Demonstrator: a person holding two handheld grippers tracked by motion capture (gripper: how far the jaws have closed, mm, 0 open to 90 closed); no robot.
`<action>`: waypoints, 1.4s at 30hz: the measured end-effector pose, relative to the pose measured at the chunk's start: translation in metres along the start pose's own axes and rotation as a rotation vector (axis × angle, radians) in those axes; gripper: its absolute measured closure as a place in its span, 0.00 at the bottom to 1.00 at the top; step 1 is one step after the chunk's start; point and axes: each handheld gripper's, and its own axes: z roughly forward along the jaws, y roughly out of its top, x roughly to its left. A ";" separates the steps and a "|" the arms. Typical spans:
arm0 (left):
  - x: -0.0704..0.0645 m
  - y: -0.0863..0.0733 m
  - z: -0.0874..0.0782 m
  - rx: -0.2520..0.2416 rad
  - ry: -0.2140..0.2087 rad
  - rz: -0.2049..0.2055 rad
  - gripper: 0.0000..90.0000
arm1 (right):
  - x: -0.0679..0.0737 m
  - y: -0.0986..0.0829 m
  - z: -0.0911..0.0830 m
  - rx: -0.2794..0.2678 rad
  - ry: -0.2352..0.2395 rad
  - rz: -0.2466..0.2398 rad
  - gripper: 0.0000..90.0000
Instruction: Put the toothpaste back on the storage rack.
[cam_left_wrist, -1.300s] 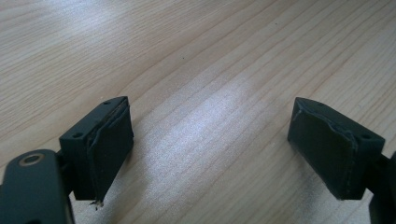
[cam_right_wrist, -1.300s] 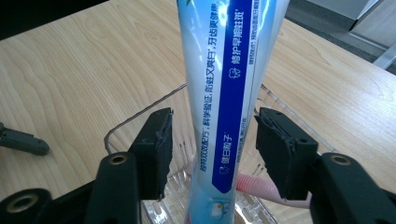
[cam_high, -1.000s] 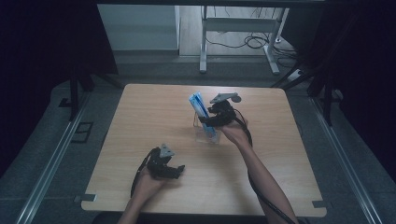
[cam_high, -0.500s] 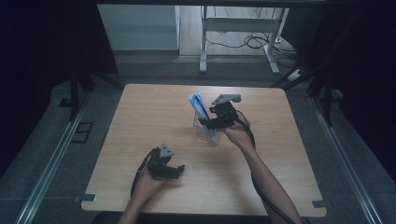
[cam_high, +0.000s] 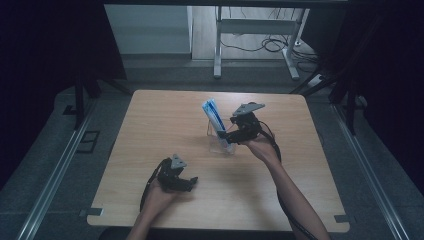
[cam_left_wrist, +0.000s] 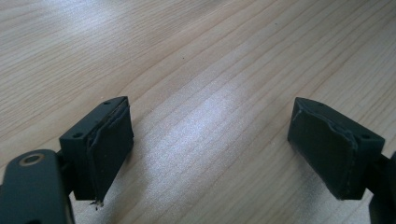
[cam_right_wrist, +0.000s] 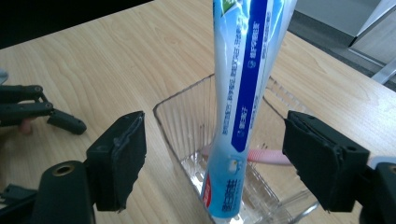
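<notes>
Your left gripper (cam_high: 192, 181) rests low on the pale wood-grain table (cam_high: 150, 125) near your edge, its flat, matt black pads (cam_left_wrist: 109, 149) set wide apart over bare board. Farther out, your right gripper (cam_right_wrist: 212, 158) is also spread wide, jaws flanking a clear, ribbed, square plastic cup (cam_right_wrist: 187, 121) without touching it. Inside the cup stands a glossy blue-and-white toothpaste tube (cam_right_wrist: 245, 70), leaning slightly, and a pink toothbrush handle (cam_right_wrist: 273, 157) lies across behind the tube near the bottom.
</notes>
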 end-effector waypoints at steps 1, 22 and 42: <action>0.000 0.000 0.000 -0.002 -0.001 -0.003 0.16 | 0.000 -0.001 -0.001 0.001 0.001 -0.001 0.23; 0.000 0.000 0.000 -0.004 0.000 -0.003 0.16 | 0.003 -0.024 -0.023 0.017 0.009 -0.007 0.15; 0.000 0.000 0.000 -0.005 -0.001 -0.003 0.16 | 0.002 -0.059 -0.039 0.036 -0.001 0.020 0.14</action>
